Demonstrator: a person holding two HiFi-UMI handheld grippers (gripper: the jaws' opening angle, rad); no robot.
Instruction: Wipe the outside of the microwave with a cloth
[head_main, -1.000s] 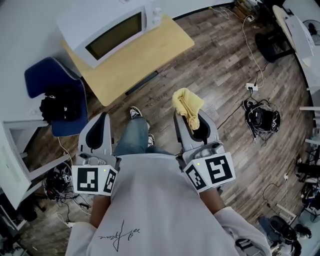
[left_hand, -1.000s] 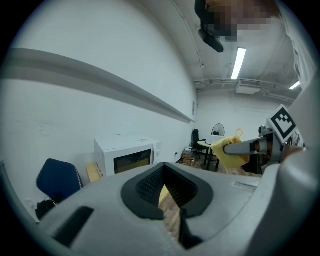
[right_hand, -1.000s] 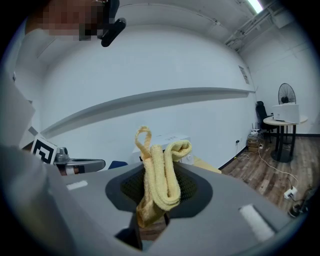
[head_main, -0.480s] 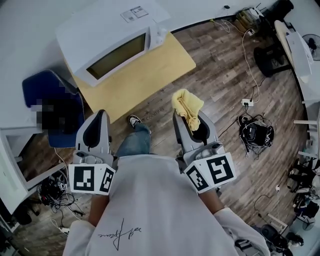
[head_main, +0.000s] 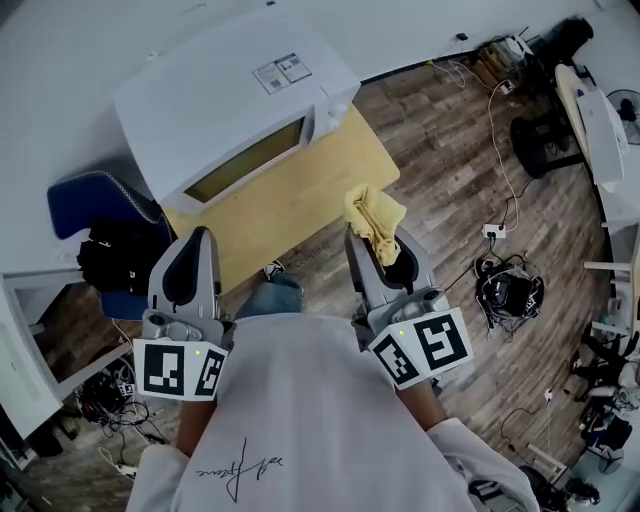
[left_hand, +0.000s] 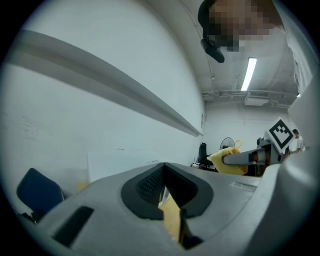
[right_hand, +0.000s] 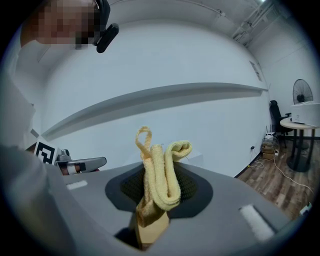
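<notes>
Right gripper (right_hand: 156, 200): I have its jaws clamped on the yellow cloth (right_hand: 161, 175), with the pads pressing it from both sides.
Cloth: it is folded terry that stands up out of the right jaws and past their tips. A thin loop sticks up at the top, and a rolled fold leans to the right.
Left gripper (left_hand: 165, 175): its jaws are drawn in to a thin slit with nothing between them. Through the slit I see only a strip of light wood.
Microwave (head_main: 235, 100): it is white and sits ahead of both pairs of jaws, more in line with the left pair. Its dark door window faces me and there is a printed label on its top. The cloth is well apart from it and touches nothing.
Table (head_main: 300, 190): its light wooden top carries the microwave. Its near edge lies just beyond the tips of both grippers in the head view.
Blue chair (head_main: 80, 185): it stands off to the left of the left jaws, with a black bundle (head_main: 112, 260) on its seat.
Floor (head_main: 450, 150): it is dark wood planks, with a tangle of cables (head_main: 510, 290) out to the right of the right jaws.
</notes>
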